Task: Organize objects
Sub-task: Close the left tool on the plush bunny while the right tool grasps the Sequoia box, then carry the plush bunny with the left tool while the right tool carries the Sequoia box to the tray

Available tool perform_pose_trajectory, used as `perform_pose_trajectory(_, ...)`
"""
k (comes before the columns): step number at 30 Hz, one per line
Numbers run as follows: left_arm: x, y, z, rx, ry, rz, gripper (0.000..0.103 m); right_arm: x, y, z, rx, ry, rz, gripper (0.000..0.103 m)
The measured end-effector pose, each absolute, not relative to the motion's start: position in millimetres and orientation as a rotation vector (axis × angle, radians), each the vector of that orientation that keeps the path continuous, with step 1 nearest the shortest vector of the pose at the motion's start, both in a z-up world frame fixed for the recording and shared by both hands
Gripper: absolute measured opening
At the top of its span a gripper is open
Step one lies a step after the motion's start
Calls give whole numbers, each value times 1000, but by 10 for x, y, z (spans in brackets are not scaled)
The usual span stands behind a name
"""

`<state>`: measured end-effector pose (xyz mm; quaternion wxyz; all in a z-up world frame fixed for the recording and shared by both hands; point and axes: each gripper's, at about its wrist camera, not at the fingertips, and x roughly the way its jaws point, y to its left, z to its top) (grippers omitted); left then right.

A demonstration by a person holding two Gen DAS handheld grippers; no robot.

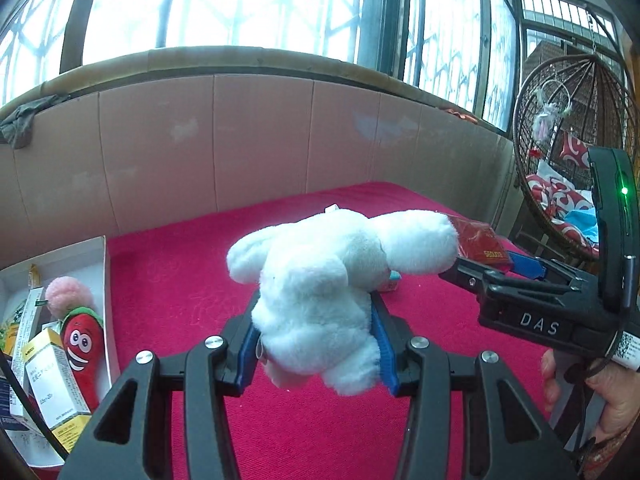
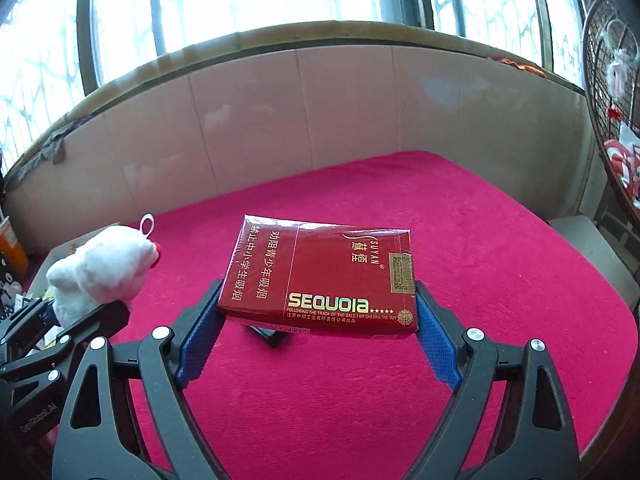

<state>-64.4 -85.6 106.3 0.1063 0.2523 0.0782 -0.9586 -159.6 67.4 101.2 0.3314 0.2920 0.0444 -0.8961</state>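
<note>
1. Where the two wrist views look forward, tall barred windows [image 1: 240, 4] fill the background above a long sill, and a pale panelled wall [image 1: 256, 136] runs beneath it.
2. A magenta-red carpeted surface [image 2: 460, 240] spreads below both tools; whether it is a tabletop or a bed cannot be told.
3. A wicker hanging chair [image 1: 568, 140] with red-and-white cushions stands at the far right, beyond the carpet's edge.
4. A white open box [image 1: 105, 264] lies at the left edge of the carpet; it holds a red plush carrot with a cartoon face [image 1: 82, 344], a pink pompom [image 1: 66, 294] and several small cartons [image 1: 54, 380].
5. The left hand-held gripper [image 1: 316, 340] has its blue pads pressed into the white plush toy [image 1: 320, 276], which is held clear above the carpet, just right of the box.
6. The right hand-held gripper [image 2: 316, 320] stands wide, its pads clamped on both sides of a red cigarette carton [image 2: 320, 276] marked SEQUOIA, which is lifted off the carpet and casts a shadow below.
7. In the left wrist view the carton sits just behind the toy's right-hand limb, and a person's hand [image 1: 592, 392] grips the right tool's handle.
8. A small pale object [image 1: 390, 282] lies on the carpet, partly hidden by the toy.
</note>
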Motion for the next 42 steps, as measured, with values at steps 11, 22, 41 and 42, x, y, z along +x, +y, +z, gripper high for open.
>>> perform_pose_trajectory(11, -420, -1143, 1169, 662, 292, -2776, 48, -1298, 442, 1086, 732, 179, -2290, 89)
perform_pose_trajectory(22, -257, -1325, 1252, 594, 328, -2738, 48, -1062, 186, 1160, 704, 237, -2237, 89)
perform_pose_trajectory(41, 179, -1894, 1278, 504, 443, -2624, 49, -556, -468, 1292, 623, 353, -2114, 89)
perform_pose_trajectory(42, 200, -1914, 1281, 498, 446, -2618, 49, -530, -494, 1296, 618, 356, -2107, 89)
